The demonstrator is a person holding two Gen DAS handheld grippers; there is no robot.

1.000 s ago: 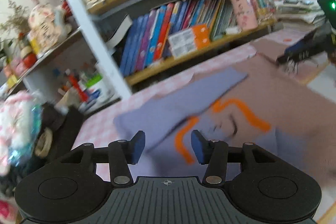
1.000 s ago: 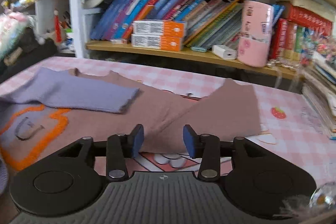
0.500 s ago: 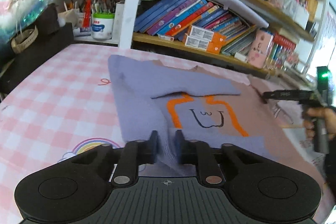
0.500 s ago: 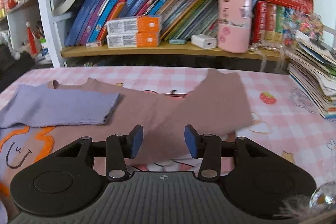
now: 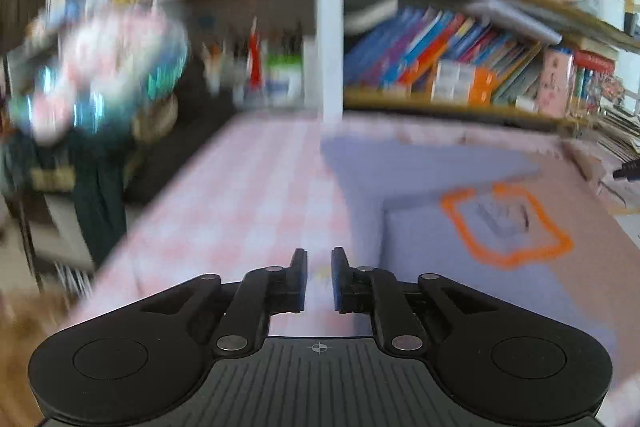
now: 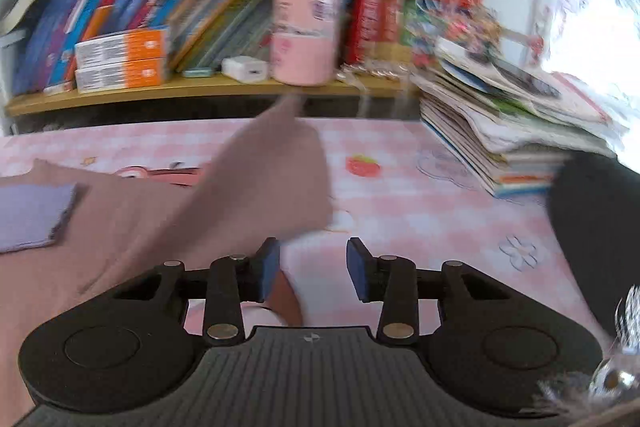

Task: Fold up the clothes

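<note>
Garment: your two-tone knitted sweater, lilac on 1 half and dusty mauve-brown on the other [image 5: 472, 291], lies flat on the pink checked tablecloth [image 5: 248, 195], to the right of your left tool.
Left sleeve: the lilac ribbed sleeve [image 5: 420, 167] is laid across the chest, so that side looks folded already.
Right sleeve: the mauve-brown sleeve [image 6: 276, 179] still sticks out toward the far shelf; it probably wants folding next.
Left tool: your left black two-finger gripper with blue pads [image 5: 319, 279] has its tongs nearly together with a slim gap, gripping nothing, over bare cloth just left of the sweater's edge.
Right tool: your right black two-finger gripper with blue pads [image 6: 313, 273] has its tongs spread wide and empty, just near of the brown sleeve's base.
Motif: an orange outline patch with a dark stitched face [image 5: 506, 223], raised against the fine knit.
Handling: soft and limp, so expect it to sag and drag when you lift.
Surroundings: a slumped stack of magazines [image 6: 512, 131] on the right; blur hides finer detail.
</note>
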